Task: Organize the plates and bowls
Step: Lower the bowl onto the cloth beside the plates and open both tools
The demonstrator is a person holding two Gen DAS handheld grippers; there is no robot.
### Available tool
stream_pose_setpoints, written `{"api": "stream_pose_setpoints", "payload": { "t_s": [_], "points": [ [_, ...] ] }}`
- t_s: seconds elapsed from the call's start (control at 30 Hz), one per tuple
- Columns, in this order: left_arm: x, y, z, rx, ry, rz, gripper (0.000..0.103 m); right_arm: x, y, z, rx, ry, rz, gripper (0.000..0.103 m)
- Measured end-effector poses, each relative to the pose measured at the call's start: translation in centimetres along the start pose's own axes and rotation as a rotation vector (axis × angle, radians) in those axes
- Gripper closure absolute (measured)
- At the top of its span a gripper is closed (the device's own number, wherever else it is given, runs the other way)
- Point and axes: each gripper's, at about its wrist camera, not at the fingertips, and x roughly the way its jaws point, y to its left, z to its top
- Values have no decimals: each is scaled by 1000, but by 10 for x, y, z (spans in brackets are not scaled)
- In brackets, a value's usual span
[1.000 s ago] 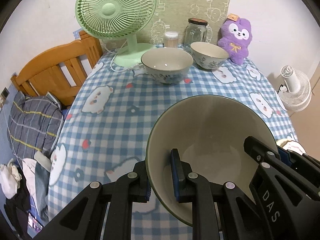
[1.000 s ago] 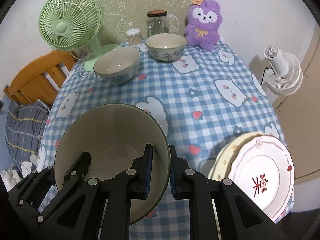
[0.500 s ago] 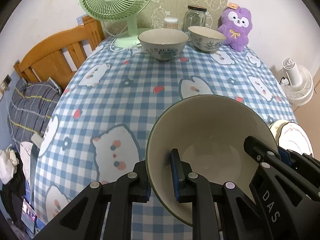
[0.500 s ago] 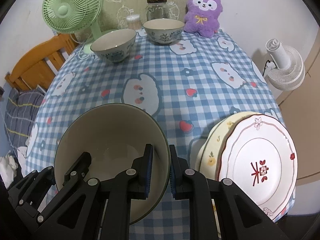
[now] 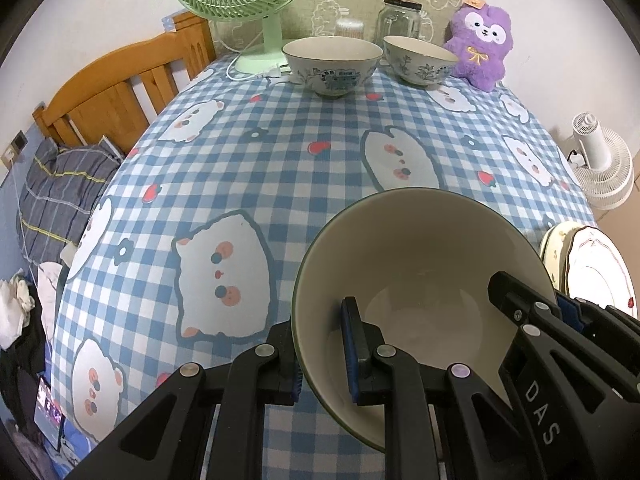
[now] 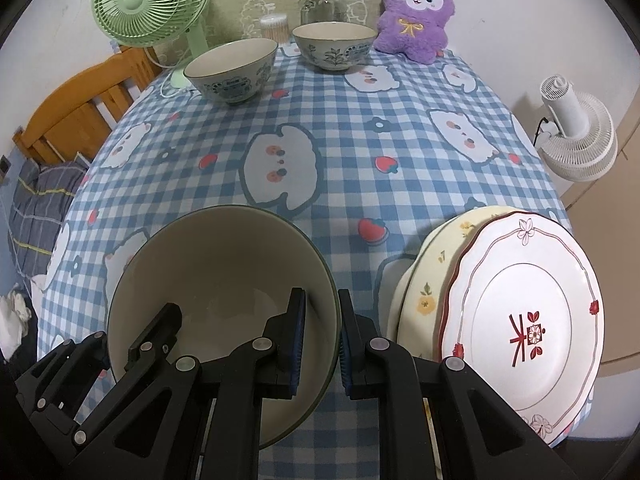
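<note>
Large bowl (image 5: 420, 280) is gripped on opposite sides of its rim: left gripper (image 5: 322, 354) is clamped on the left wall, right gripper (image 6: 320, 336) on the right wall, one finger inside and one outside each. It sits at the near edge of the checked tablecloth (image 6: 340, 152); whether it is resting on the cloth or held just above it cannot be told. The stacked plates (image 6: 520, 320) lie just beside it on the right, nearer the right gripper. The two patterned bowls (image 6: 232, 70) are well apart, straight ahead at the far edge by the green fan (image 6: 148, 0). Any nesting move is judged to run forward along the table. Compared with a second ago, the far bowls are seen further off and more cloth is visible ahead, so the bowl has been drawn back toward the near edge; the grip is unchanged.
</note>
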Motion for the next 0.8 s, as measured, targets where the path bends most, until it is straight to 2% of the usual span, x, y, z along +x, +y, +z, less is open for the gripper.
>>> {"api": "stream_pose_setpoints", "payload": {
  "t_s": [0.17, 0.23, 0.4, 0.47, 0.5, 0.53, 0.57, 0.67, 0.73, 0.8],
  "points": [
    [0, 0, 0, 2, 6, 4, 84, 0, -1, -2, -7, 7, 16, 85],
    [-2, -2, -2, 20, -5, 27, 78, 0, 0, -1, -35, 10, 21, 85],
    [-3, -3, -1, 20, 17, 30, 66, -2, 0, 1, -49, 19, 23, 84],
    [-5, -3, -1, 18, 20, 33, 63, -4, 0, 0, -54, 19, 23, 75],
    [-6, -3, -1, 19, 21, 36, 58, -6, 0, 0, -58, 17, 28, 57],
    [-6, -3, -1, 21, 22, 40, 52, -9, 0, -1, -56, 5, 35, 46],
    [-8, -3, -1, 21, 18, 41, 51, -15, -1, -1, -50, -21, 21, 40],
    [-18, -2, 0, 18, -5, 42, 46, -24, -3, 0, -41, -37, 44, 34],
    [-25, -3, 1, 22, -11, 42, 37, -30, -4, 0, -35, -42, 59, 31],
    [-31, -3, 3, 23, -23, 39, 35, -38, -4, 1, -39, -60, 60, 28]
  ]
}}
